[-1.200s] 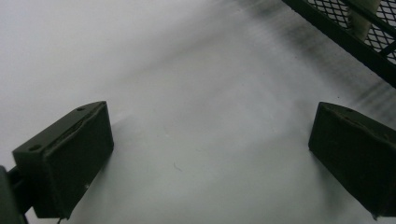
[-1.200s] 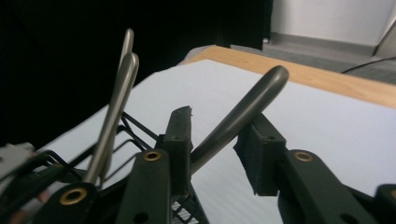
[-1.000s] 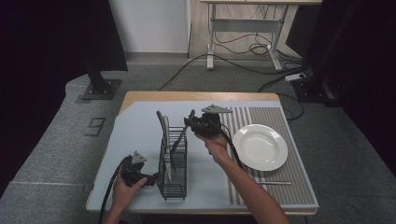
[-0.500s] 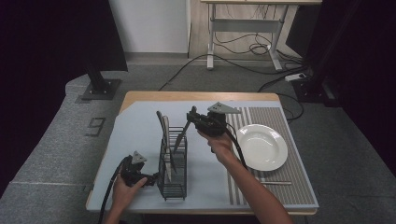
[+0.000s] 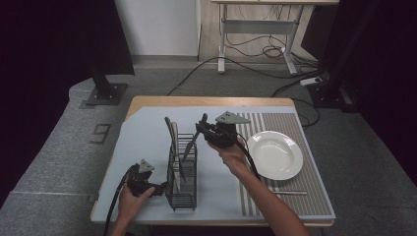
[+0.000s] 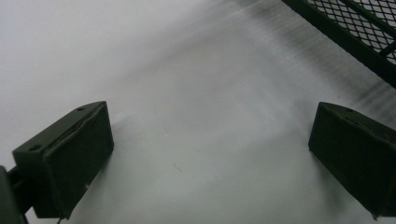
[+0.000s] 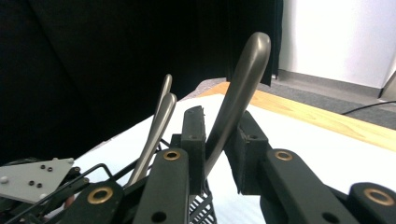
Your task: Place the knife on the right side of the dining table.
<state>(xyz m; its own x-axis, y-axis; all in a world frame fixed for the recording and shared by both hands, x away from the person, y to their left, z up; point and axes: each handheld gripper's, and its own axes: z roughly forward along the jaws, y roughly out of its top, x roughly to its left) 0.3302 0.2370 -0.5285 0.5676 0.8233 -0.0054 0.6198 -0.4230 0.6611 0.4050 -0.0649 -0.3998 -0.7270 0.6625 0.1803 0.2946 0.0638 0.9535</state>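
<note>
Gripping a utensil handle, the right tool hovers over the wire caddy.

No legible txt — no labels, signs.

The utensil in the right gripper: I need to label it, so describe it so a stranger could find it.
On the table, a black wire caddy stands left of the white plate. The utensil leans from it, clamped in the right gripper; its two neighbours stand free.
</note>
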